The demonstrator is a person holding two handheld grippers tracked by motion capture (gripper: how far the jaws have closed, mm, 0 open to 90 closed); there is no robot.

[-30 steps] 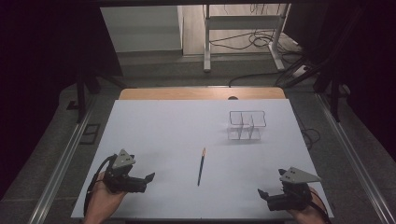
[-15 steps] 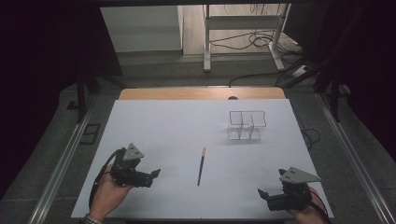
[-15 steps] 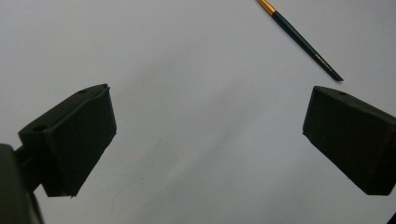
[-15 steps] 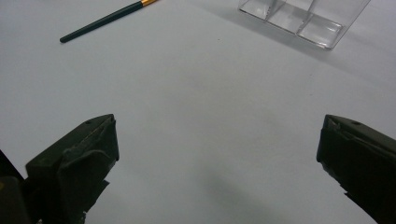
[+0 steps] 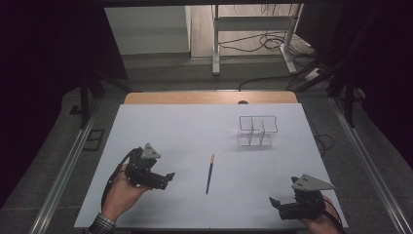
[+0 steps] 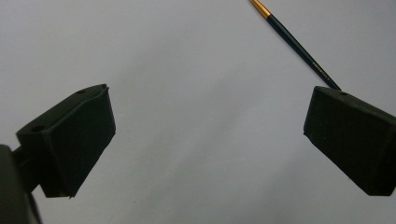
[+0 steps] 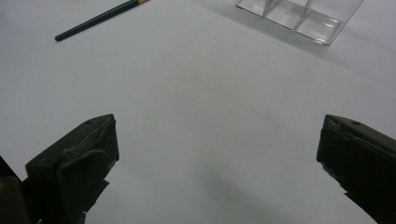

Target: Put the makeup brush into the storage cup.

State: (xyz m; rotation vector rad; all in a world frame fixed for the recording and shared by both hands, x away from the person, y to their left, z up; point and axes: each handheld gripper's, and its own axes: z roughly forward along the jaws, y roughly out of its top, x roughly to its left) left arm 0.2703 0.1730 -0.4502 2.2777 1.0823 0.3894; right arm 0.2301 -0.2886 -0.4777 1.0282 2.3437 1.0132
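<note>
While low over table [image 5: 185,126], left tongs [image 5: 168,178] agape

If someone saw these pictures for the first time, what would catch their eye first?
Likely the dark paintbrush lying alone mid-table on the white sheet, with a clear divided organizer farther back to its right. Both open grippers, left gripper and right gripper, flank it near the front edge.

Dim room; cables [image 5: 263,44] cross the floor [image 5: 160,73].

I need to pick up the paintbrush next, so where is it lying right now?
In the high view the paintbrush lies flat near the middle of the white table, between the left gripper and right gripper, nearer the left, in front of the clear organizer.
</note>
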